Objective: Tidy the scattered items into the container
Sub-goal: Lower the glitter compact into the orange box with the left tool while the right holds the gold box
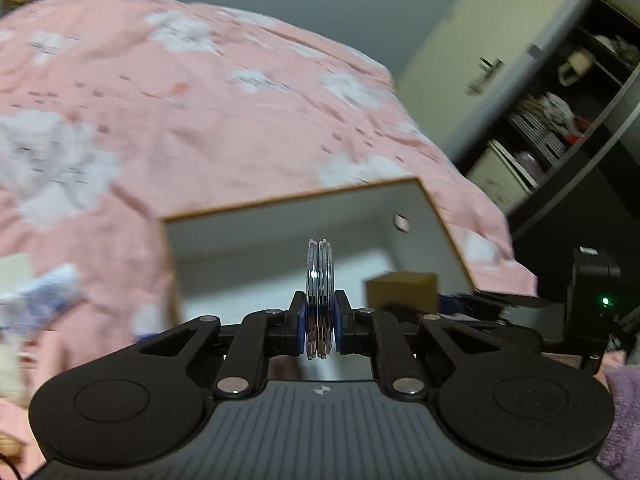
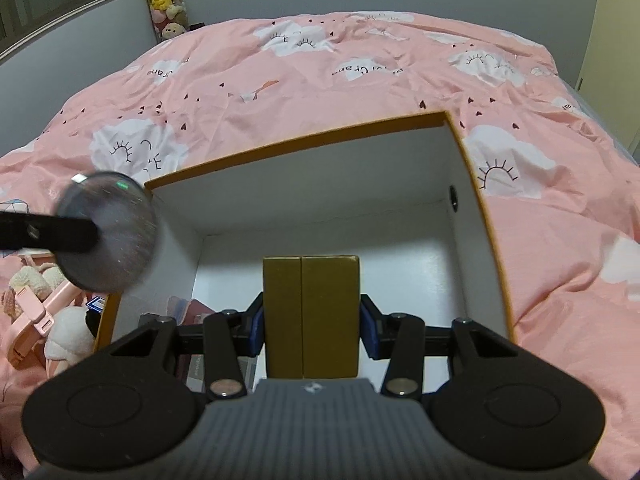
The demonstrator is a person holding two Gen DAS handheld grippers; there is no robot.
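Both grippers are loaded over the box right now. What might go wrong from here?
The left gripper pinches the thin round disc only by its lower edge, so it may slip or swing out. The right gripper holds the gold box over the white container; both hands converge there, so they may collide.
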